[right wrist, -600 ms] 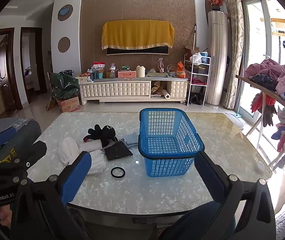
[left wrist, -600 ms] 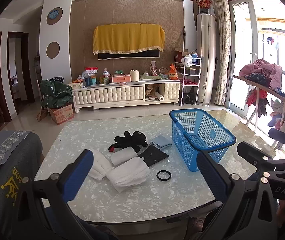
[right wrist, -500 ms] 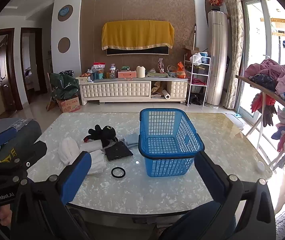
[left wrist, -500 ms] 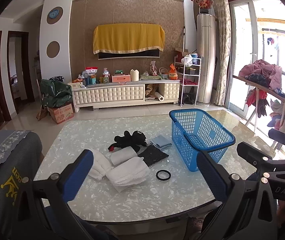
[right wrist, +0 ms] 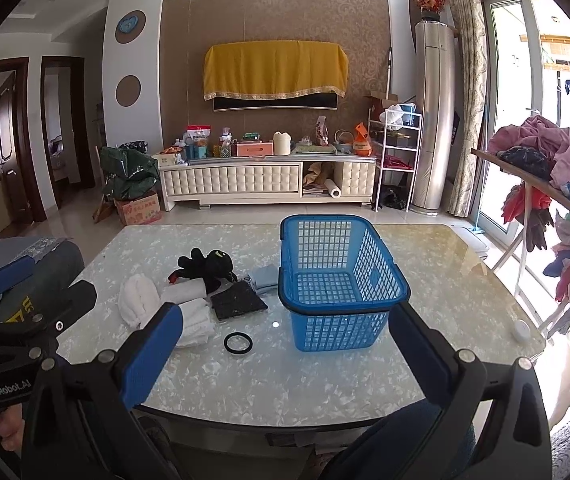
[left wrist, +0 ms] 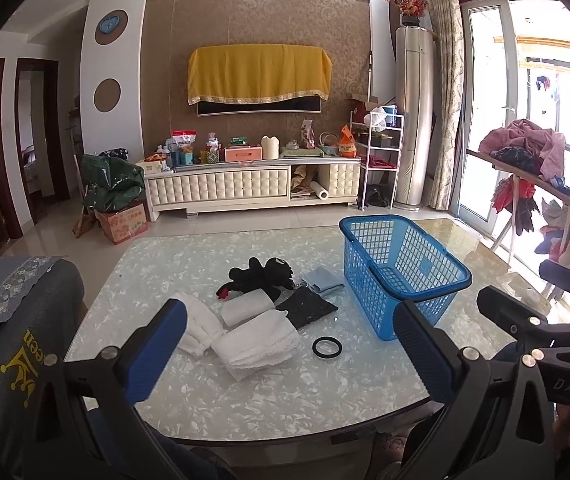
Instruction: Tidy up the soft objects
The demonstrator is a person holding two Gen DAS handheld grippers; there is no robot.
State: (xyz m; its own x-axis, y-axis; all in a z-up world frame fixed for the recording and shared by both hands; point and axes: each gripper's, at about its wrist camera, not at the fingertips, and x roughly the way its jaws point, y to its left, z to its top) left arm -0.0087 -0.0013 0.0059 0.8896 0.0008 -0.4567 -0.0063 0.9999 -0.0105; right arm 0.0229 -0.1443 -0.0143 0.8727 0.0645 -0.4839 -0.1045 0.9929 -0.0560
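On the marble-patterned table [left wrist: 245,392] lie several soft things: white folded towels [left wrist: 255,342], a rolled white towel [left wrist: 245,308], a black plush toy [left wrist: 259,276], a dark cloth [left wrist: 307,306] and a light blue cloth [left wrist: 323,280]. An empty blue plastic basket [left wrist: 401,276] stands to their right; it also shows in the right wrist view [right wrist: 339,280]. My left gripper [left wrist: 289,354] is open and empty, held above the table's near edge. My right gripper [right wrist: 285,354] is open and empty, in front of the basket.
A black ring [left wrist: 327,347] lies on the table near the towels. A chair back with a grey cover [left wrist: 9,340] stands at the left. A rack with clothes [left wrist: 533,168] stands at the right. A TV cabinet [left wrist: 253,188] lines the far wall.
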